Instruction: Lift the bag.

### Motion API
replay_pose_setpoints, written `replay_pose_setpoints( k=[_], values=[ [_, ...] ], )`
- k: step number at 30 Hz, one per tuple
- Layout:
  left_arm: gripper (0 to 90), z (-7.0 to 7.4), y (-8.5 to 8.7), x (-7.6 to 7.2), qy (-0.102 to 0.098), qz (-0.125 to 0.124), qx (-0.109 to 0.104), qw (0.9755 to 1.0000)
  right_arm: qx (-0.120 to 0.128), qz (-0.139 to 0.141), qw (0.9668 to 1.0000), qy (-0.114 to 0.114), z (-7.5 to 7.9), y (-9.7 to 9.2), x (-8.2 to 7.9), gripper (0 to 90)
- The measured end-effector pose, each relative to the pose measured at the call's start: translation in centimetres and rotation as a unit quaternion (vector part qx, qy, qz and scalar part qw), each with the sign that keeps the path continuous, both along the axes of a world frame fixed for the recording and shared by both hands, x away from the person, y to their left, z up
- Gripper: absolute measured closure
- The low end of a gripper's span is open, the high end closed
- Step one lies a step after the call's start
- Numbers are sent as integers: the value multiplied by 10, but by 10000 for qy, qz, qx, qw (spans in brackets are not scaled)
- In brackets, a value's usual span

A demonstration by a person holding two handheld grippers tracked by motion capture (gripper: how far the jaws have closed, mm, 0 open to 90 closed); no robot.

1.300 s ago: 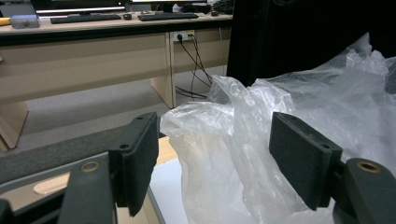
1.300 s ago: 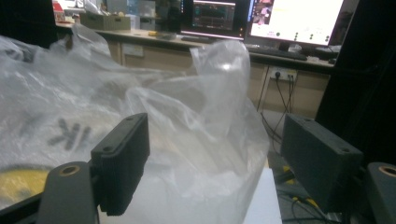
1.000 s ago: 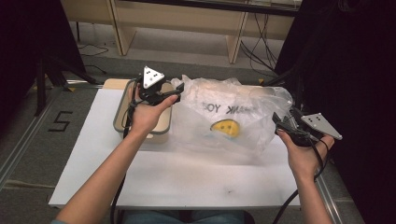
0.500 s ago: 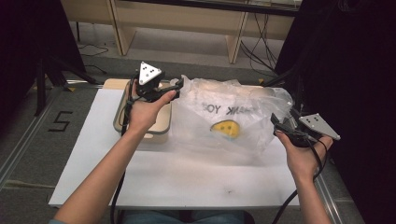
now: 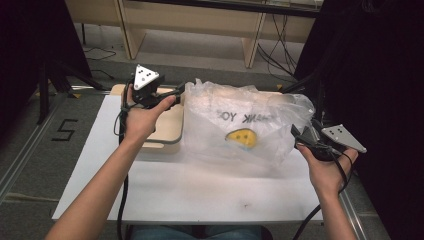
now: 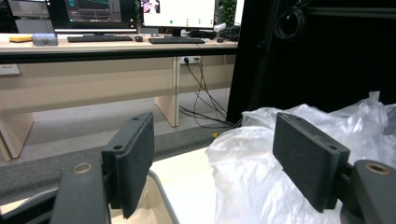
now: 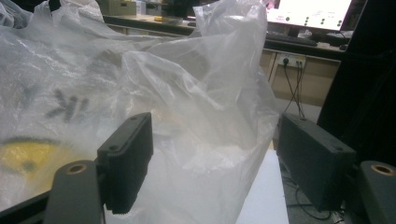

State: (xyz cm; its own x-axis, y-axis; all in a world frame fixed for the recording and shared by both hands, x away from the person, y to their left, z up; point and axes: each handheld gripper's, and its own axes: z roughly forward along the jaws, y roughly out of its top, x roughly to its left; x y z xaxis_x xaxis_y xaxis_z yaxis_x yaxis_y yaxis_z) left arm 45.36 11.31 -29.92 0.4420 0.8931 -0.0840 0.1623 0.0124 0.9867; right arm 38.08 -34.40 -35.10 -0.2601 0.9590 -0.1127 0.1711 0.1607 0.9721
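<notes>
Clear plastic bag [image 5: 245, 125] with dark lettering and a yellow smiley print sits crumpled on the white counter [image 5: 200, 185], toward its far edge. Left gripper [image 5: 172, 95] is held just off the bag's left edge, above a shallow cream tray [image 5: 167, 132] that lies beside the bag on that side; its fingers [image 6: 135, 163] stand wide apart with nothing between them, the bag's bulge showing right behind the far pad in the left gripper view. Right gripper [image 5: 300, 136] sits at the bag's right end, low near the counter; its fingers [image 7: 130, 156] are spread wide, and in the right gripper view a fold of the bag's film [image 7: 210, 140] rises in the gap between them, not pinched. Grey triangular plates top both grippers. Person's forearms come in from the near side of the counter.
</notes>
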Motion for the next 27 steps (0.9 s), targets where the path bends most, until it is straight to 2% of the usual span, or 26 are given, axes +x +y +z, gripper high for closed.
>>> replay_pose_setpoints(
  k=[9, 13, 20, 27],
  values=[
    [288, -9, 21, -10, 73, 43, 58, 9999, 0, 164, 9998, 117, -8, -3, -8, 284],
    [288, -18, 27, -17, 127, 22, 198, 9997, -2, 235, 9996, 171, -12, -5, -13, 285],
    [289, -46, 31, -35, 327, -141, 485, 9982, 68, 418, 9985, 354, -24, -9, -22, 289],
    [289, -78, 34, -61, 506, -389, 760, 9951, 132, 638, 9963, 564, -41, -11, -36, 293]
  ],
)
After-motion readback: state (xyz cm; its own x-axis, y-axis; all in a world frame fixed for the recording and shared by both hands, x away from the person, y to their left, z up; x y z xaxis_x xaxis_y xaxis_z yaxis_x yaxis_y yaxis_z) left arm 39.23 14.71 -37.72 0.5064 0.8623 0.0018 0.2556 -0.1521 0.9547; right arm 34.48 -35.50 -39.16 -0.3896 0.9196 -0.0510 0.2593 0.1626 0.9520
